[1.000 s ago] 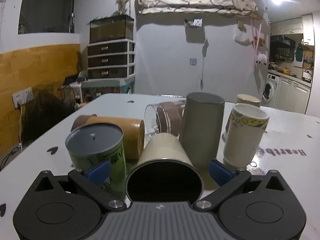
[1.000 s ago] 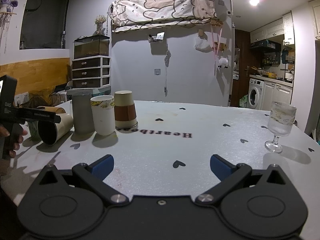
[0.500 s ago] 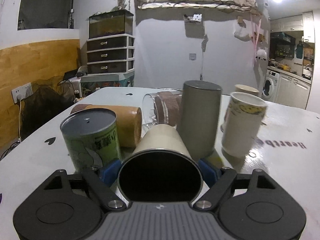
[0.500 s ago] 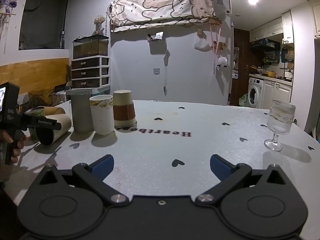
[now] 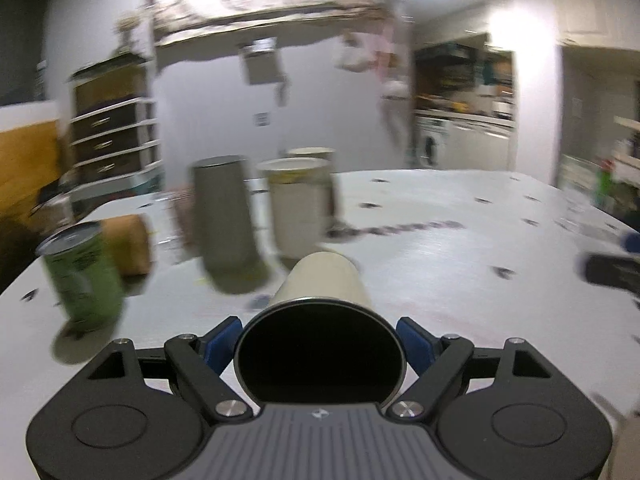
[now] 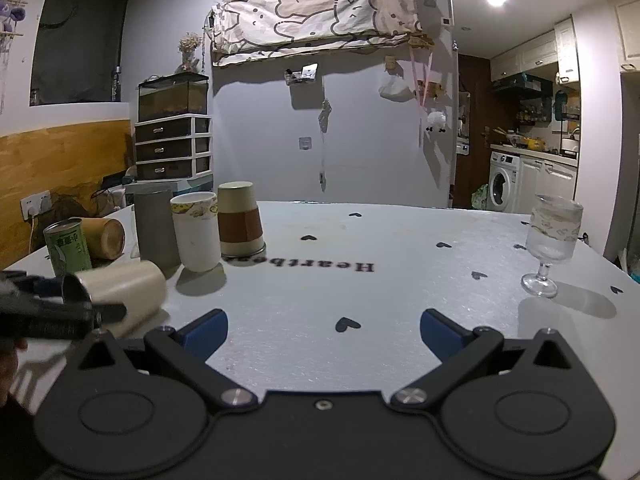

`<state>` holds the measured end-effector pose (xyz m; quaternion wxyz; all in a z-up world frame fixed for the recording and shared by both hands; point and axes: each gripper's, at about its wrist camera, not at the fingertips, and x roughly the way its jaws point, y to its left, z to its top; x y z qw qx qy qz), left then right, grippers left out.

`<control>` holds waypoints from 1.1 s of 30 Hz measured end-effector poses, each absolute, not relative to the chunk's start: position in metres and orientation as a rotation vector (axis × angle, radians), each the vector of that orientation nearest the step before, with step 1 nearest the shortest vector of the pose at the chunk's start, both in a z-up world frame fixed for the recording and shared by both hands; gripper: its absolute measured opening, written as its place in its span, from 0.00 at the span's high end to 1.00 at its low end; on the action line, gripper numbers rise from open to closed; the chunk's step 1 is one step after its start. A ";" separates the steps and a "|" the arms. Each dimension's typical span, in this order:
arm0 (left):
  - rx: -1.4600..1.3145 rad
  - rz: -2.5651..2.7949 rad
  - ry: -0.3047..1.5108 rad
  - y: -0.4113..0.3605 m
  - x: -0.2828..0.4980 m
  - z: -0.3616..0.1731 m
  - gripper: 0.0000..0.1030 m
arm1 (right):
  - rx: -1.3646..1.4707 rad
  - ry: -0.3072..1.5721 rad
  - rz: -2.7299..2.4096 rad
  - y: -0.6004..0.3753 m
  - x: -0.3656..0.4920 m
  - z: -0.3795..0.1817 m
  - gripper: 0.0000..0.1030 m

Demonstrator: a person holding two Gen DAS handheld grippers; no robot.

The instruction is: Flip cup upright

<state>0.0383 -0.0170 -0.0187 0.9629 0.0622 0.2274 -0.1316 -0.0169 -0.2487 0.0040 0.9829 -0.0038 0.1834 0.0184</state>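
Note:
My left gripper (image 5: 320, 340) is shut on a cream cup (image 5: 324, 280) that lies on its side, dark mouth toward the camera, base pointing away. The view is motion-blurred. In the right wrist view the same cup (image 6: 124, 286) hangs in the left gripper (image 6: 76, 308) just above the table at the left. My right gripper (image 6: 322, 326) is open and empty over the white table (image 6: 400, 248).
A green can (image 6: 68, 248), a bamboo cup on its side (image 6: 106, 238), a grey tumbler (image 6: 156, 226), a white paper cup (image 6: 196, 230) and an inverted brown-sleeved cup (image 6: 240, 220) stand at the left. A stemmed glass (image 6: 550, 240) stands at the right.
My left gripper closed on the cream cup, lifted it and swung it right, away from the cluster of cups. The right gripper has stayed still.

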 end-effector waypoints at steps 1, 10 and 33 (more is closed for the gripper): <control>0.140 -0.296 0.455 -0.024 0.034 -0.019 0.19 | -0.005 0.369 0.035 -0.250 -0.017 0.004 0.00; 0.257 -0.459 0.401 -0.073 0.009 -0.028 0.19 | 0.026 0.393 0.024 -0.258 -0.011 0.005 0.00; 0.195 -0.416 0.411 -0.037 -0.005 -0.042 0.01 | 0.117 0.708 0.127 -0.242 0.113 -0.012 0.00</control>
